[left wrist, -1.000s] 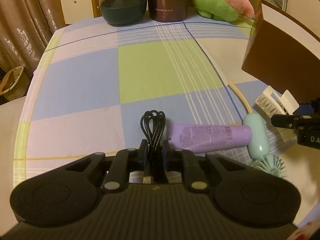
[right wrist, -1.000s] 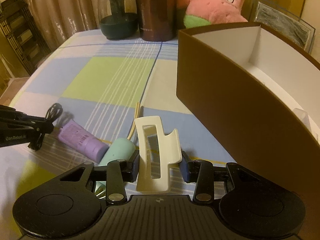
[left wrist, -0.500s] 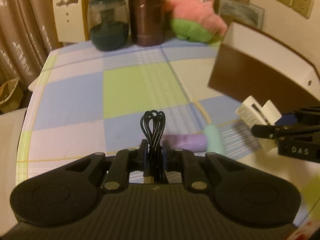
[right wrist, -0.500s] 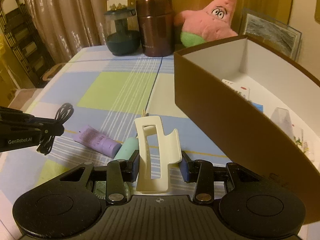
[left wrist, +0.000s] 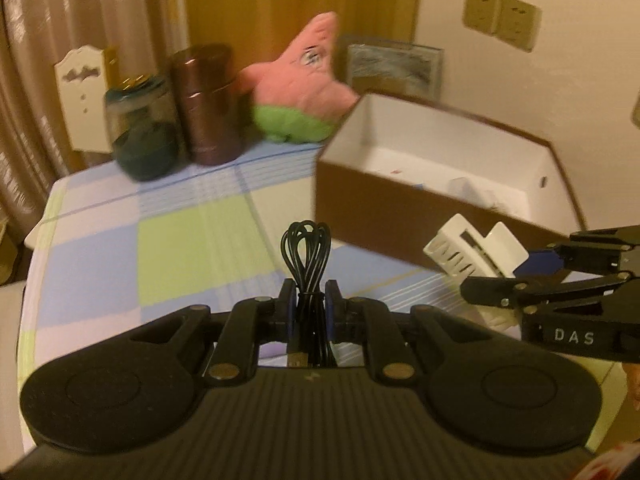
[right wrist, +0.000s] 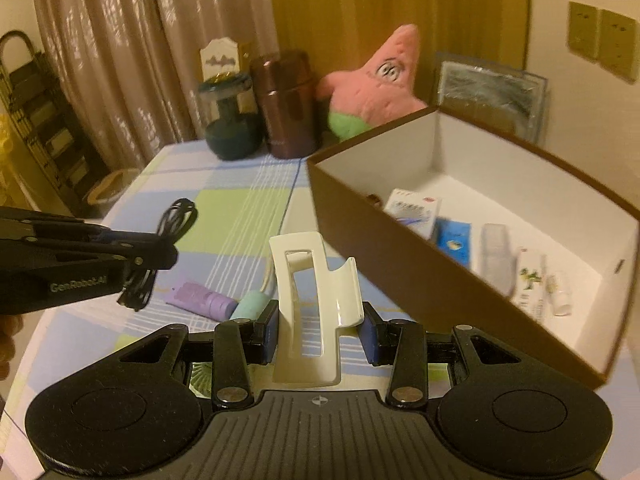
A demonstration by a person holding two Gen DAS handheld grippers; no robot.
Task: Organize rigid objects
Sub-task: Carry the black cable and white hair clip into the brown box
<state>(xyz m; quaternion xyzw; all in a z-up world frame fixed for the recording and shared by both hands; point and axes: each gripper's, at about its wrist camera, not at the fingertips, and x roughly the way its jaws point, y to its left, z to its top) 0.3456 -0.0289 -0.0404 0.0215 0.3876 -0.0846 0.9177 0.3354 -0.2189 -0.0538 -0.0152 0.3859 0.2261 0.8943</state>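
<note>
Left hand-held gripper [left wrist: 311,306] pinched a limp cable bundle [left wrist: 307,252] at its tie | right hand-held gripper [right wrist: 319,330] clamped a stiff, light hair claw [right wrist: 312,308] mid-body, box [right wrist: 420,276] just right.

Box [right wrist: 420,264] sat on the table's [right wrist: 240,200] right side, packets and tubes [right wrist: 496,256] inside it. Behind it: framed picture [right wrist: 492,92]. Plush star [right wrist: 376,84], canister [right wrist: 286,104] and jar [right wrist: 230,120] lined the table's far edge, jar leftmost. Tube [right wrist: 216,300] lay on the table left of the box, near side. Ladder [right wrist: 36,120] stood off the table's left.
</note>
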